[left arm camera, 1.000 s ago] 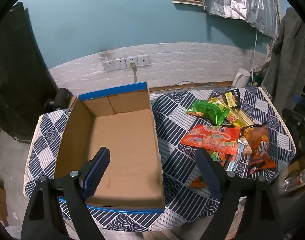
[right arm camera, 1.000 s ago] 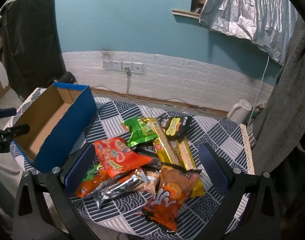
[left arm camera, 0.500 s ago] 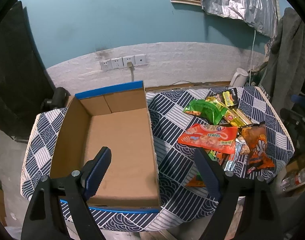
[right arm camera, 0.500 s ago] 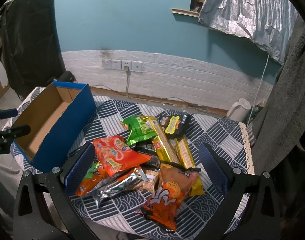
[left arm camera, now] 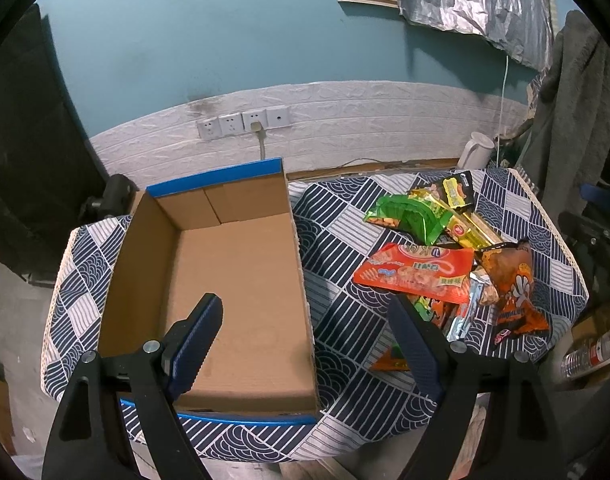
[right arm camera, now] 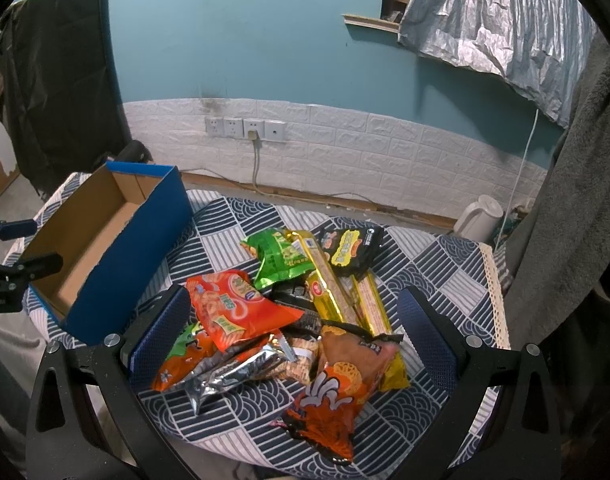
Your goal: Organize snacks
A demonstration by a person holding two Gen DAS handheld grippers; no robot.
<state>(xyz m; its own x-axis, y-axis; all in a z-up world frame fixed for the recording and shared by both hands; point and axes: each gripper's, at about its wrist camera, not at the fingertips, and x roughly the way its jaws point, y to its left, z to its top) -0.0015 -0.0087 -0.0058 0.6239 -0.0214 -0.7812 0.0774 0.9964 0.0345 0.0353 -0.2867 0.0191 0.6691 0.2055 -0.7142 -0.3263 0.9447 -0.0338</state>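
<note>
An empty cardboard box with a blue outside (left arm camera: 233, 280) (right arm camera: 105, 248) stands on the left half of the table. A heap of snack packets lies on the right half: a red-orange bag (right arm camera: 235, 306) (left arm camera: 417, 270), a green bag (right arm camera: 279, 258) (left arm camera: 409, 216), long gold bars (right arm camera: 329, 284), a black-and-yellow packet (right arm camera: 351, 250), a silver wrapper (right arm camera: 233, 376) and a brown-orange bag (right arm camera: 341, 392) (left arm camera: 513, 284). My left gripper (left arm camera: 305, 344) hangs open above the box's near right wall, holding nothing. My right gripper (right arm camera: 293, 334) is open above the near side of the heap, with nothing in it.
The table wears a navy and white patterned cloth (left arm camera: 337, 216) (right arm camera: 437, 272). A white kettle (right arm camera: 479, 218) stands behind its far right corner. Wall sockets with a plugged cable (right arm camera: 245, 128) are behind, a grey garment (right arm camera: 565, 208) hangs at right, and a plastic bottle (left arm camera: 589, 354) lies beside the table.
The left wrist view has drifted slightly, so the box and snacks sit a little lower-left. The right view is nearly unchanged. Both grippers stay open and nothing was grasped.
</note>
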